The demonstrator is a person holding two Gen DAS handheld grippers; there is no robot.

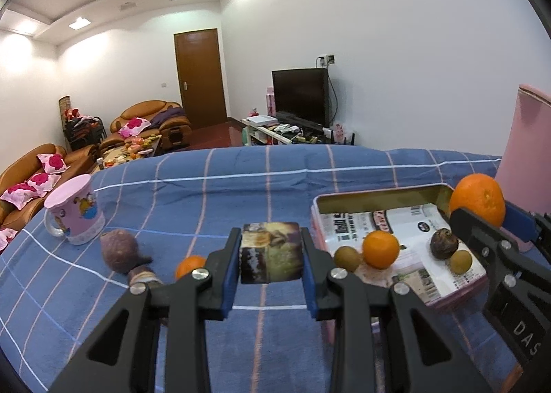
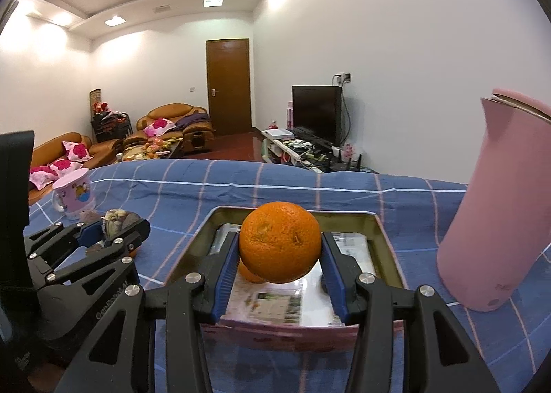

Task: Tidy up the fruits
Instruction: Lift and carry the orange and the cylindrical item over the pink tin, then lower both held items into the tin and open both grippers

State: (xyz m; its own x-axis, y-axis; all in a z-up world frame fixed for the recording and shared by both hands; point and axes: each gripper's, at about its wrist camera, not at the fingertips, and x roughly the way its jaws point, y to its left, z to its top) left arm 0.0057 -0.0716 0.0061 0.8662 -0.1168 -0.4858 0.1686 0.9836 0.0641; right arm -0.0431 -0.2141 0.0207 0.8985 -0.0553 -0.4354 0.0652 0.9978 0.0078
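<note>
Right wrist view: right hand-held gripper (image 2: 279,257) clamps an orange (image 2: 279,241); the left hand-held gripper (image 1: 270,252) clamps a printed block (image 1: 270,252).

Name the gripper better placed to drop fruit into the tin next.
Right. The right gripper holds an orange over the tin; the left gripper grips a block above the cloth, beside the tin.

Three oranges: a large one (image 2: 279,242) held above the tin tray (image 1: 378,194), a smaller one (image 1: 380,250) inside it, and one (image 1: 190,266) on the bench's blue checked cloth (image 1: 213,193) at left. Two small green-brown fruits (image 1: 347,258) (image 1: 460,262) and one dark round fruit (image 1: 444,243) lie in the tray. One printed cube (image 1: 271,252), one pink mug (image 1: 74,214), one pink jug (image 2: 499,221), two tongs (image 1: 271,289) (image 2: 279,281).
</note>
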